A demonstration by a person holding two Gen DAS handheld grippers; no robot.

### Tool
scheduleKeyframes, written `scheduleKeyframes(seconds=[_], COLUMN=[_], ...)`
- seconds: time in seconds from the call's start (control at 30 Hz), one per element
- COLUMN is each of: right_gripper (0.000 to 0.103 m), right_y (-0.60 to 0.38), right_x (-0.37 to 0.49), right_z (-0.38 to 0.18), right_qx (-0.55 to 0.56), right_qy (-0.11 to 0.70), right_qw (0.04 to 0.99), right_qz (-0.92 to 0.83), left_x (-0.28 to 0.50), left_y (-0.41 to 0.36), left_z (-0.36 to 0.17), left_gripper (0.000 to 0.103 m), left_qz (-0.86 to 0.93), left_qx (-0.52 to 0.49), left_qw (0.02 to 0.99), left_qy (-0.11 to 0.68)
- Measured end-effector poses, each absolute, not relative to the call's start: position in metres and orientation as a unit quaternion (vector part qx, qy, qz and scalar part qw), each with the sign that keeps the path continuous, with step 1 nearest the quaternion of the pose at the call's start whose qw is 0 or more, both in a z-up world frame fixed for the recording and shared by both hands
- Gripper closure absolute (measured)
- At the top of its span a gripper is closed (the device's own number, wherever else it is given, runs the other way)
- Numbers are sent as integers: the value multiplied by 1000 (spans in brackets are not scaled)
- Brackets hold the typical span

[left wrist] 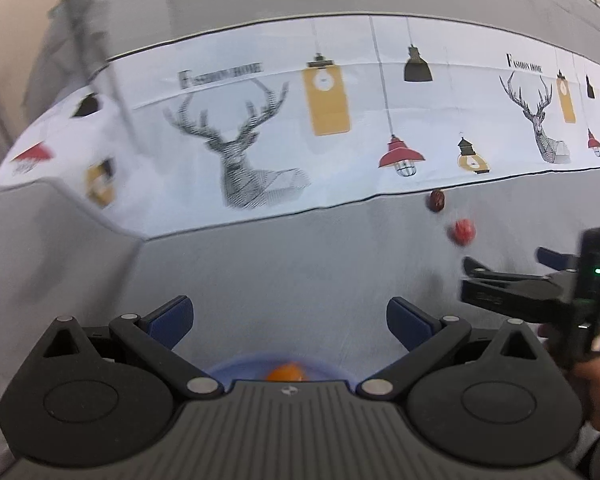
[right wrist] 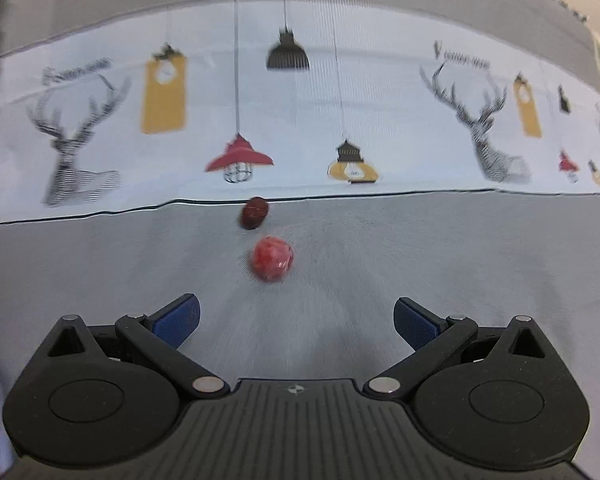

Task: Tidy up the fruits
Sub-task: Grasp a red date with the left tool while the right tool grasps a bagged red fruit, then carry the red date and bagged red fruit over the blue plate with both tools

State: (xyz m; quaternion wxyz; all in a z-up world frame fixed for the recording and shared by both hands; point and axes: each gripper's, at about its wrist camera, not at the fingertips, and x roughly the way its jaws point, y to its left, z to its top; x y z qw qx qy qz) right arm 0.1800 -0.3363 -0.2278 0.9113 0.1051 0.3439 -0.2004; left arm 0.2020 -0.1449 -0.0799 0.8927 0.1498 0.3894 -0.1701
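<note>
Both grippers — left (left wrist: 290, 320), right (right wrist: 296, 322) — jaws wide, empty; red fruit (right wrist: 271, 258) and dark fruit (right wrist: 254, 212) on grey cloth (right wrist: 420, 260).

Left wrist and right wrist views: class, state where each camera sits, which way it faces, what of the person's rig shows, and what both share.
Left wrist: on the left gripper, facing forward over the grey tablecloth; open fingers, blue bowl holding an orange fruit, right gripper at right.
Right wrist: on the right gripper, facing the red fruit; open fingers.
Shared: red fruit, dark red fruit, tablecloth.
</note>
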Motion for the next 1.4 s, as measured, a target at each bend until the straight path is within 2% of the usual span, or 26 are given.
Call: scheduleKeyframes(seconds=[0.13,0.2,0.27,0.3,0.33,0.53,0.7,0.77,0.8,0.83,0.87,0.9,1.0,1.13,1.27,1.4], right_gripper=[1,2,20,49,72,72,70,70,70,70,70,70,71,71,71,71], right_y=[-346,-348,-354,-357,-359,-401,-433,-430,-428,-427,-426,-426,-427,-422,-403,-371], right_x=[219,220,216,214,214,194,184,186,186,186,186,186,183,174,155,112], right_z=[-257,-262,-262,-261,-260,-254,-261,-262,-264,-265,-264,-264,-264,-255,-221,-183], right_qx=[101,88,97,99,88,81,145,138,133,130,129,128,131,140,124,103], right_qy=[355,334,316,307,308,326,328,327,326,324,323,322,313,301,278,273], right_qw=[908,917,924,929,930,902,885,886,887,888,888,889,892,892,906,922], right_qz=[-198,-199,-192,-183,-182,-272,-297,-298,-299,-299,-300,-301,-298,-306,-293,-253], left_x=[237,252,266,272,277,302,316,322,325,329,333,335,339,310,268,230], left_y=[-183,-203,-225,-235,-246,-315,-360,-367,-369,-371,-372,-371,-363,-334,-291,-247], left_z=[-99,-111,-123,-128,-134,-161,-184,-190,-194,-197,-201,-201,-197,-164,-124,-97], left_gripper=[0,0,0,0,0,0,0,15,32,61,80,86,87,87,87,87], left_qz=[-181,-192,-206,-213,-221,-275,-300,-306,-310,-317,-318,-313,-298,-293,-305,-301], left_qx=[160,162,163,163,163,156,171,165,158,155,153,148,124,128,115,73], left_qw=[887,884,881,880,879,867,851,842,834,821,815,818,827,855,873,884], left_qy=[394,395,393,391,390,384,397,413,429,448,461,459,461,409,362,350])
